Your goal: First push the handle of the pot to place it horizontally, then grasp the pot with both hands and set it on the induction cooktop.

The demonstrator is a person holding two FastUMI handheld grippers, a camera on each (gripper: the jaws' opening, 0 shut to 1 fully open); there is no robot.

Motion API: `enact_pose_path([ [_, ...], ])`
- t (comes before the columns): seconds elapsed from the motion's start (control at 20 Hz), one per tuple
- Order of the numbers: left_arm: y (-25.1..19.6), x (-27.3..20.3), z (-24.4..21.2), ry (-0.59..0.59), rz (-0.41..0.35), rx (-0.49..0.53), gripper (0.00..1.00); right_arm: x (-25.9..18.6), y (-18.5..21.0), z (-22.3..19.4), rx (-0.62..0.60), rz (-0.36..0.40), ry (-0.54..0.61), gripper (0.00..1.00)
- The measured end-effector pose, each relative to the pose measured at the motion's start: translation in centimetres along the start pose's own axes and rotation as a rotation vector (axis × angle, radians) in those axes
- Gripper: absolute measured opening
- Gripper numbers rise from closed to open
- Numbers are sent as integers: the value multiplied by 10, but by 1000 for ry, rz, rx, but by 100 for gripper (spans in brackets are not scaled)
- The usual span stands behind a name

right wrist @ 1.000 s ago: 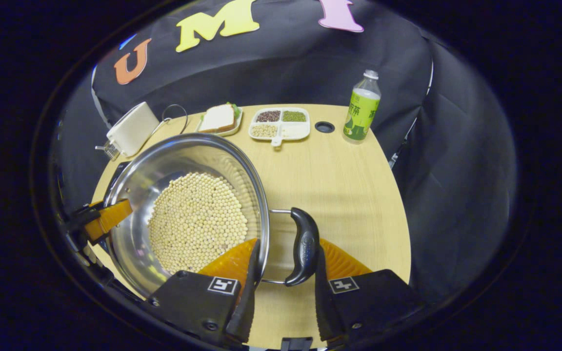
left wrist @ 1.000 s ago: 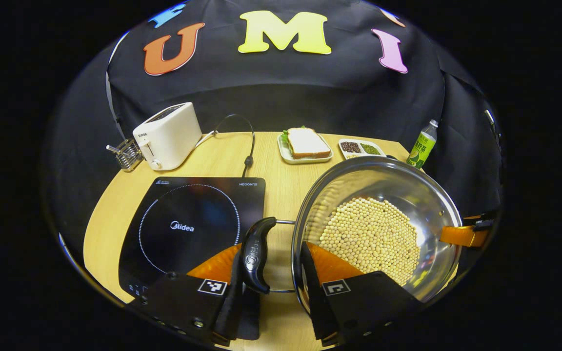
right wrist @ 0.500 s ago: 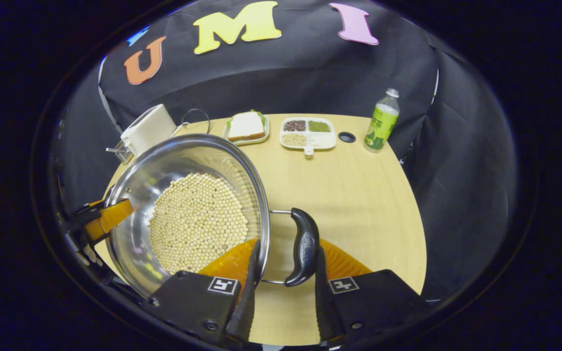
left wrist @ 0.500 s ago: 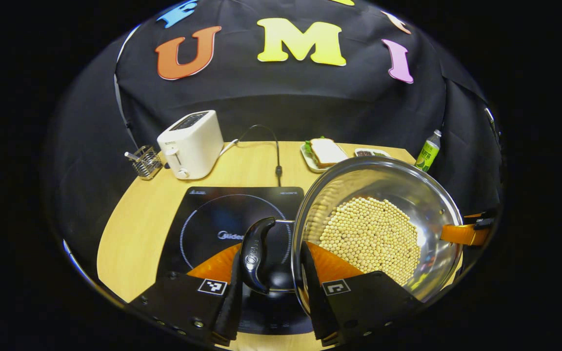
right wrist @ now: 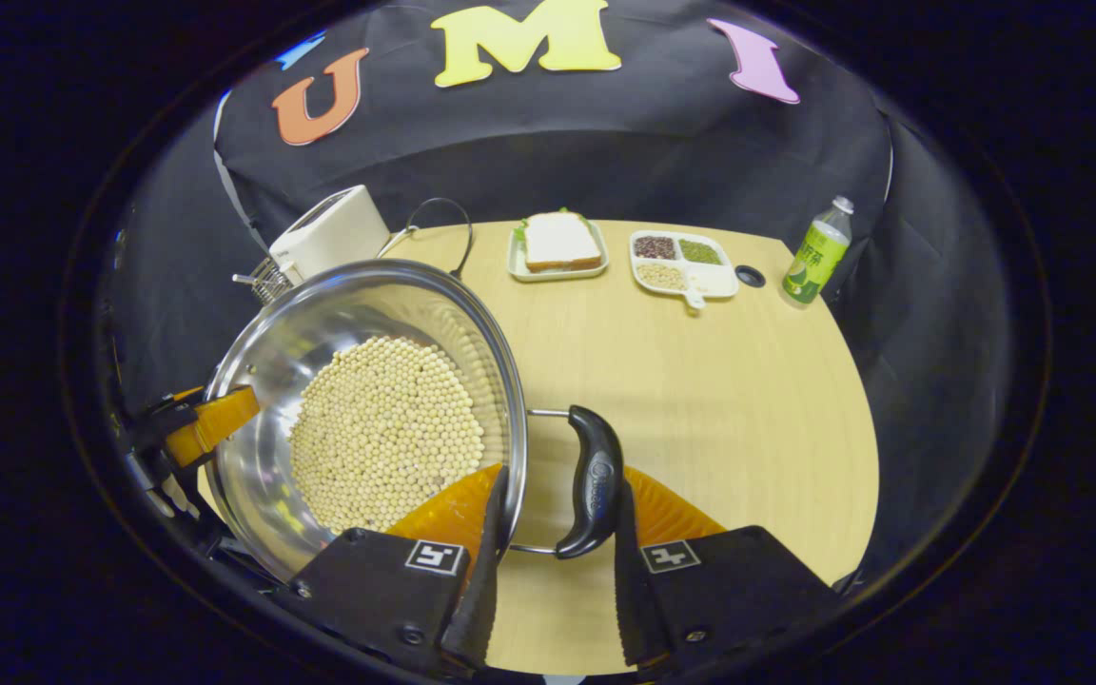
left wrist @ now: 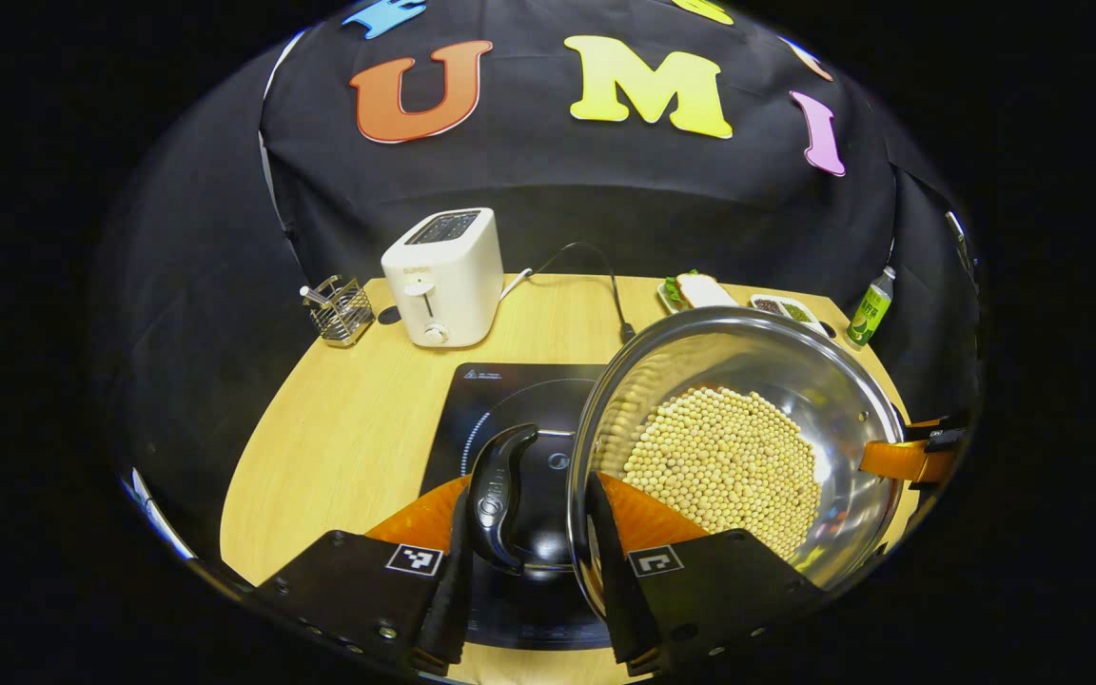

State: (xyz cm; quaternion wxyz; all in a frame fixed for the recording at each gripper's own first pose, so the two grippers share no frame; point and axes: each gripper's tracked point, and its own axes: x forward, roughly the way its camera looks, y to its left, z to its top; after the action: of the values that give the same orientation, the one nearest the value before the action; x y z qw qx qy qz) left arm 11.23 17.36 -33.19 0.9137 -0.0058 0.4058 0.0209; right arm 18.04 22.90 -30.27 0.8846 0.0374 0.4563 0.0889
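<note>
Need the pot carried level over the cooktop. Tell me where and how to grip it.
Grip the pot by its two black side handles, one gripper from each side, fingers straddling the grip. The round steel wall offers no hold, the handles stick out opposite each other, and the beans need it level. Both grippers sit that way now.

We see bare table (left wrist: 339,428) left of the induction cooktop (left wrist: 510,400); toaster (left wrist: 443,276) and its cable (left wrist: 596,276) stand behind the cooktop, well apart from it.
</note>
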Motion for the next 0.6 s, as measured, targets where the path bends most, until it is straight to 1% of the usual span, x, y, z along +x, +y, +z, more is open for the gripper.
enact_pose_path([
  [0.15,25,7,0,15,11,-16,55,9,26,4,-2,0,16,51],
  [0.35,52,21,6,10,27,-8,56,26,53,12,1,10,21,51],
  [0.6,79,41,4,24,37,-4,56,46,78,15,10,5,38,51],
])
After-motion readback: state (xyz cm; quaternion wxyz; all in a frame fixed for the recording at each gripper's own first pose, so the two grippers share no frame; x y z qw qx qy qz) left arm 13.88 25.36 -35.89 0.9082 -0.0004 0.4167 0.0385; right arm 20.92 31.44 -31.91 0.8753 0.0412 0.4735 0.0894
